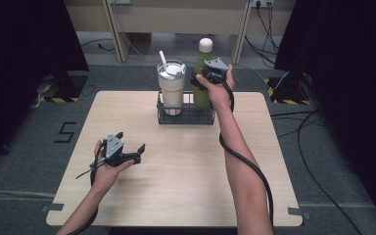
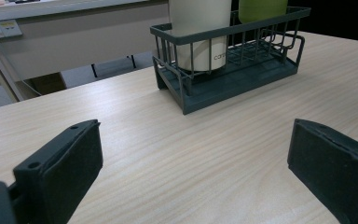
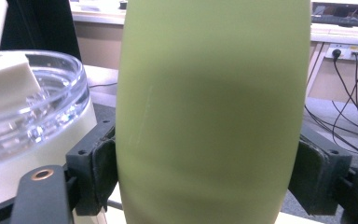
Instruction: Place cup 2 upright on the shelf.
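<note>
Light wood table (image 1: 176,196) w/ a dark wire basket (image 1: 185,116) on it, near the far edge.

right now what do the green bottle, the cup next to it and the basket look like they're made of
Green bottle: smooth matte coat, soft even sheen, probably painted metal or plastic; its white cap looks plastic. Cup: cream body, likely coated steel or plastic, with a clear glossy plastic lid. Basket: thin dark bars, looks like coated metal wire.

Right claw (image 1: 201,81) clamped; left claw (image 1: 129,142) spread wide.
</note>
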Available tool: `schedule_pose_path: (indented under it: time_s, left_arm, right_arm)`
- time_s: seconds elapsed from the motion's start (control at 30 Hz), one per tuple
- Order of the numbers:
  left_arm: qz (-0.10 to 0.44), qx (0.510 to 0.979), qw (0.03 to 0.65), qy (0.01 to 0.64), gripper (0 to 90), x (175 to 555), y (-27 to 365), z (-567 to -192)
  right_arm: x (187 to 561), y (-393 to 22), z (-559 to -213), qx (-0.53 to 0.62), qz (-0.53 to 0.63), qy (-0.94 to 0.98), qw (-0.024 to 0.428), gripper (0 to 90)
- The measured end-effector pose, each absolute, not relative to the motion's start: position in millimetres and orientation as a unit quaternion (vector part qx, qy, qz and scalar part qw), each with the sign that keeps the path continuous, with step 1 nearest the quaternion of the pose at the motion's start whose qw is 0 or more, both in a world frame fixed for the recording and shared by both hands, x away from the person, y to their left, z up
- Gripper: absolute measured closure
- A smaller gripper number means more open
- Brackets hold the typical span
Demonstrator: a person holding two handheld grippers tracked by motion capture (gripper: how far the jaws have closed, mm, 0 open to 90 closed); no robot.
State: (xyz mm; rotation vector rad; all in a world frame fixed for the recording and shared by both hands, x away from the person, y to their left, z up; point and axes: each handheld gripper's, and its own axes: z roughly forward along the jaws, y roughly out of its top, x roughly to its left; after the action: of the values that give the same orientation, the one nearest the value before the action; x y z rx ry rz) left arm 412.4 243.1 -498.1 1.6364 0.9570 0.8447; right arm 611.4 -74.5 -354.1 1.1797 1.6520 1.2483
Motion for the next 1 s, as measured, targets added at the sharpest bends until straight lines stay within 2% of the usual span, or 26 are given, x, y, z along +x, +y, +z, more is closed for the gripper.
schedule_pose_path:
  time_s: [0.6, 1.0]
  left_arm:
    - [0.349, 0.681, 0.507, 0.396, 2.5, 412.2, 241.6, -499.7]
    - [0.349, 0.682, 0.507, 0.395, 2.5, 411.5, 241.0, -499.9]
  right_arm:
    - [615.4, -72.9, -380.7, 0.469, 0.466, 0.656, 0.364, 22.3]
    - [611.5, -71.1, -385.1, 0.465, 0.474, 0.650, 0.370, 21.5]
